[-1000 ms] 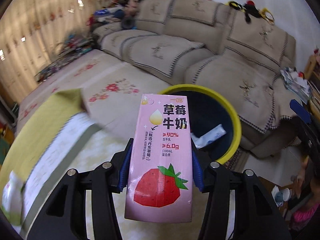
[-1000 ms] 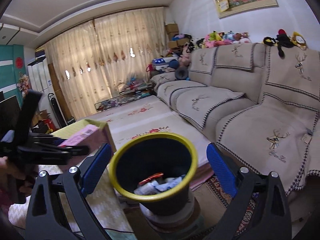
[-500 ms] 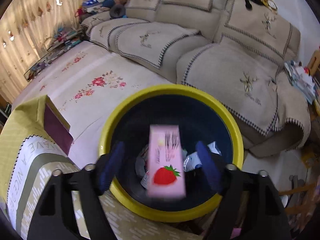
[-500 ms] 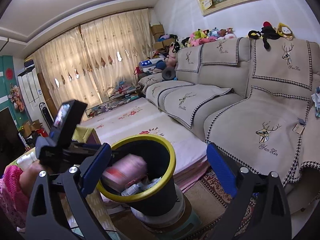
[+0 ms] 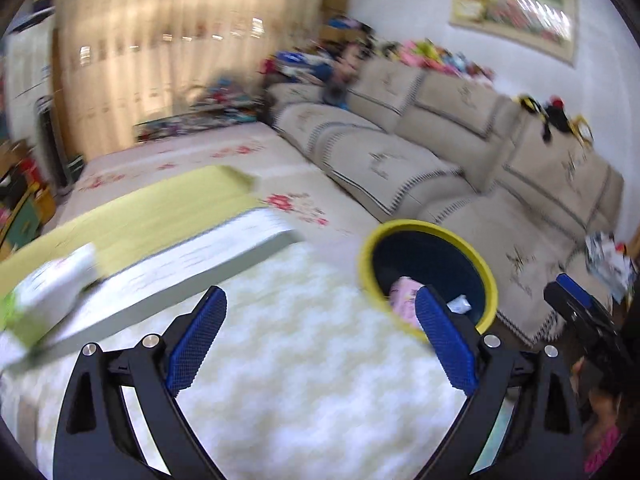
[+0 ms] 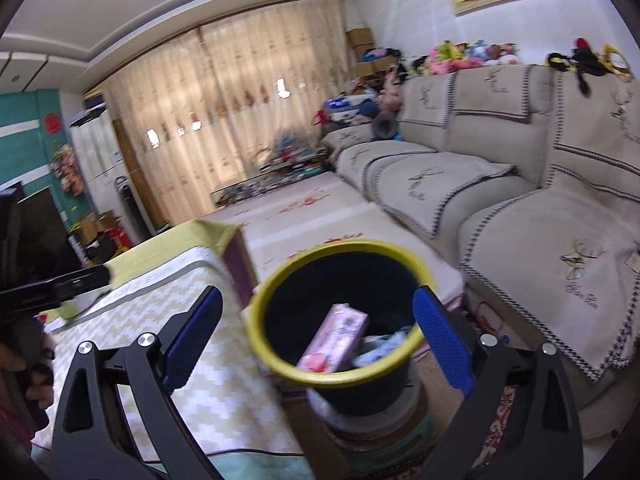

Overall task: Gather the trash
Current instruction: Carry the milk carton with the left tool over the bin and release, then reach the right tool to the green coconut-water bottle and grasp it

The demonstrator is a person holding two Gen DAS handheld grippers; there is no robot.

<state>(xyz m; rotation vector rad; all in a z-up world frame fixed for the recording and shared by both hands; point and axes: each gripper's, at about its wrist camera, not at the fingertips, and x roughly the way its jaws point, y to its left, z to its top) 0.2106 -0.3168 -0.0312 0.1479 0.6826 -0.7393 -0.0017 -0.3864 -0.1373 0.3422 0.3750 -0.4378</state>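
Beside sofa [image 6: 500, 184], carton [image 6: 334, 338] lies binned [image 6: 280, 364]; both grippers [image 5: 320, 344] [image 6: 320, 344] gape empty.

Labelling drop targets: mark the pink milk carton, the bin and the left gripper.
pink milk carton [image 6: 334, 338], right wrist view, on its printed side face.
bin [image 6: 280, 368], right wrist view, on the yellow rim's near edge.
left gripper [image 5: 320, 340], left wrist view, midway between its open fingers.

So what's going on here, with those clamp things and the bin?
A person is tidying a living room with a hand-held gripper in each hand. The pink carton lies inside the yellow-rimmed bin on top of other trash. The left gripper is open and empty above the table. The right gripper is open too, pointing at the bin.
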